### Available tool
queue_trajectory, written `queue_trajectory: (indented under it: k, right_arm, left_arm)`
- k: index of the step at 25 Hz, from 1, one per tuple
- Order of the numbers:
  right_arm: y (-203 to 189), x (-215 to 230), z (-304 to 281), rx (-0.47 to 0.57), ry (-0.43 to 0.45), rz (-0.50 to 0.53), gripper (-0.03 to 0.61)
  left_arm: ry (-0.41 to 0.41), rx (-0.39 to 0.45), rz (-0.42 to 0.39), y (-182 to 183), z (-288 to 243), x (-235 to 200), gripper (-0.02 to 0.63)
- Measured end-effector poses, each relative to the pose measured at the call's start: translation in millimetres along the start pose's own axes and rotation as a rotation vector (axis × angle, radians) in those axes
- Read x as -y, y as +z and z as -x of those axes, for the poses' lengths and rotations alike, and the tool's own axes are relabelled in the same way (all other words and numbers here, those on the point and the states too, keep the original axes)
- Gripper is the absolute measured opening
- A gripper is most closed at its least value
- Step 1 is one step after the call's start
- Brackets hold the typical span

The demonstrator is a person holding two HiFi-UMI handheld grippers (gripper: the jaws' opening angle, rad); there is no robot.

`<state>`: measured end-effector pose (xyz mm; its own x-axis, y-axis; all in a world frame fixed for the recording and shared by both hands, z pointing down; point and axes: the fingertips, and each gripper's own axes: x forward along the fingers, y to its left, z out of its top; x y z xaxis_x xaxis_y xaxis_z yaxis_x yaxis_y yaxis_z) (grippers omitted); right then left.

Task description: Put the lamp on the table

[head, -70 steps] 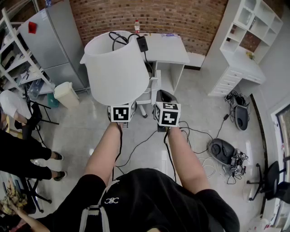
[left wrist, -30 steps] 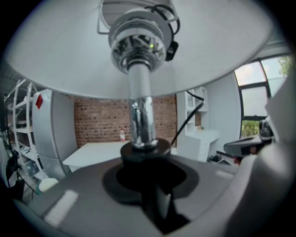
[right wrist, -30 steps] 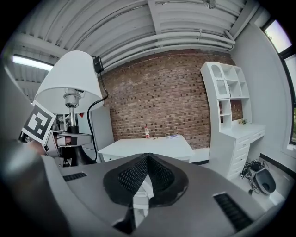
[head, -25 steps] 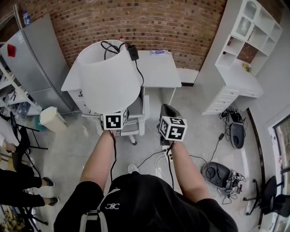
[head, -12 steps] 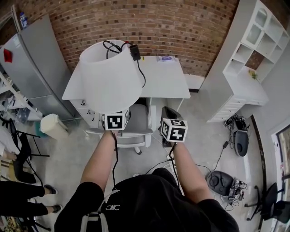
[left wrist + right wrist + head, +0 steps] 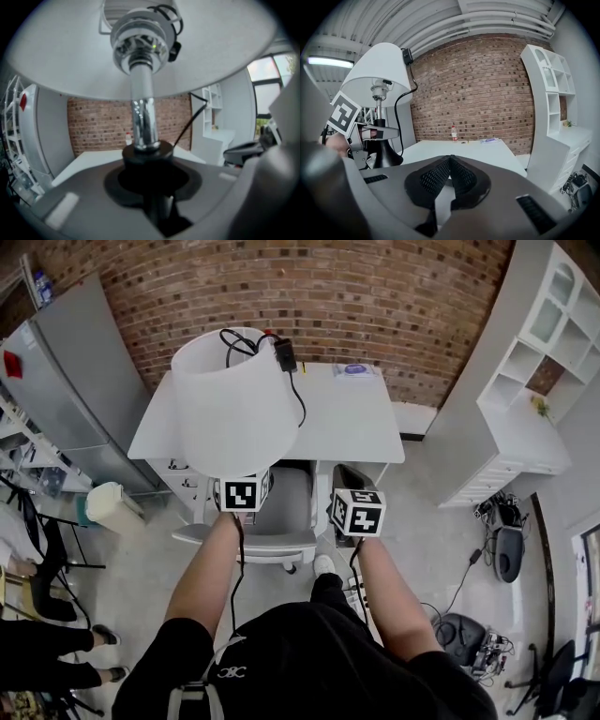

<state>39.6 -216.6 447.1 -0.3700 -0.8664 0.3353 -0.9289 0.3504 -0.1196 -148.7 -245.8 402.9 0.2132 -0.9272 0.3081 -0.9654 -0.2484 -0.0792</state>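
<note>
The lamp has a wide white shade and a chrome stem on a black base. Its black cord and plug are draped over the top of the shade. My left gripper is shut on the black collar at the foot of the stem and holds the lamp upright in the air, in front of the white table's near left part. My right gripper hangs beside it to the right, apart from the lamp, its pads closed tip to tip on nothing. The right gripper view has the lamp at its left.
A grey office chair is tucked under the table just below both grippers. A small bottle and a purple item sit at the table's far edge by the brick wall. Fridge and bin stand left, white shelves right.
Both grippers and the lamp have been carried forward to the table, which now lies nearer and more square ahead. The chair has slid under the grippers. The grip is unchanged.
</note>
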Motion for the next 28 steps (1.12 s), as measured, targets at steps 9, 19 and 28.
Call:
queue_trajectory:
  k: [9,19,28]
  right_arm:
    - [42.9,58.7,-101.5,-0.01,0.072,0.033,-0.002]
    - [44.6,118.3,-191.5,-0.079,0.126,0.03,-0.002]
    - [21.2,164.5,-258.7,-0.168,0.144,0.028,-0.002]
  left_arm:
    - [0.037,0.003,0.068,32.5,-114.7,-10.8,0.091]
    - [0.071,-0.01,0.077,45.2,-247.4,-21.7,0.091]
    - [0.086,-0.044,0.071,17.1,-360.0,-36.3,0.091]
